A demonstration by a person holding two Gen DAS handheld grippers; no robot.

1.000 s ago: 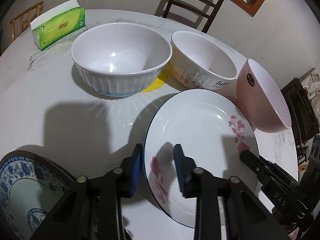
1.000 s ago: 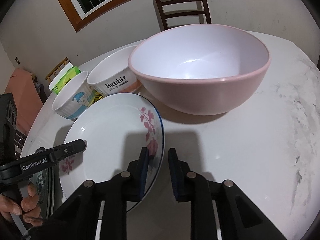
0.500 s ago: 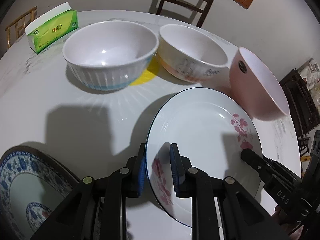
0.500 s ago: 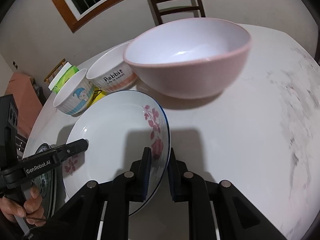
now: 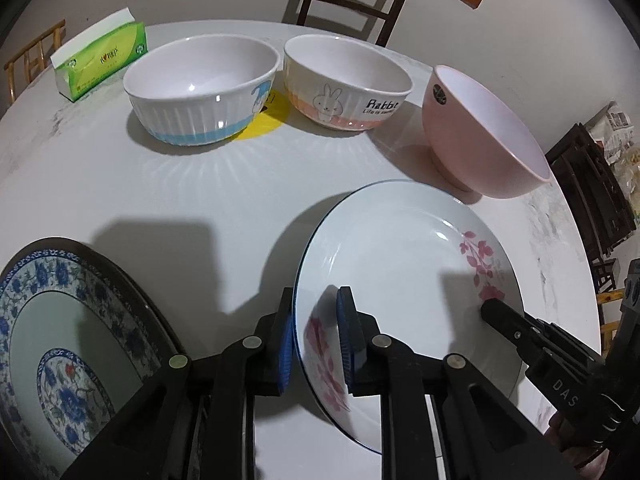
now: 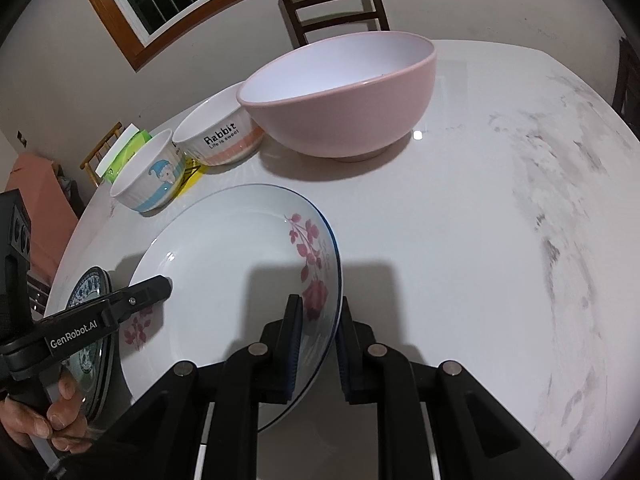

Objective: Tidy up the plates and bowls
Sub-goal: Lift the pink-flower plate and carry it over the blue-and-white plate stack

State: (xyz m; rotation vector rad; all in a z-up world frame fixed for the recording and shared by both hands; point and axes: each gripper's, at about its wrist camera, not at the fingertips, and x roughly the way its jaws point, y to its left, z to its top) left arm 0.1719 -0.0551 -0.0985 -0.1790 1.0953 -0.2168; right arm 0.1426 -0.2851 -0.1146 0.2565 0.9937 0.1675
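Observation:
A white plate with pink flowers (image 5: 400, 264) (image 6: 232, 264) is gripped at both rims and appears raised off the table. My left gripper (image 5: 316, 332) is shut on its left rim; it also shows in the right wrist view (image 6: 160, 286). My right gripper (image 6: 318, 332) is shut on its right rim; it also shows in the left wrist view (image 5: 496, 312). A blue-patterned plate (image 5: 60, 340) (image 6: 92, 288) lies at the left. Beyond stand a blue-banded bowl (image 5: 200, 92) (image 6: 150, 178), a rabbit bowl (image 5: 344, 84) (image 6: 220, 132) and a pink bowl (image 5: 480, 140) (image 6: 344, 96).
A green tissue pack (image 5: 102, 60) sits at the far left of the white marble table (image 6: 500, 208). A yellow mat (image 5: 266, 120) lies under the bowls. A wooden chair (image 6: 332, 0) stands behind the table, and dark furniture (image 5: 596, 188) stands at the right.
Both grippers have closed tighter on the flowered plate's rims. The bowls now look farther off and are seen more from the side.

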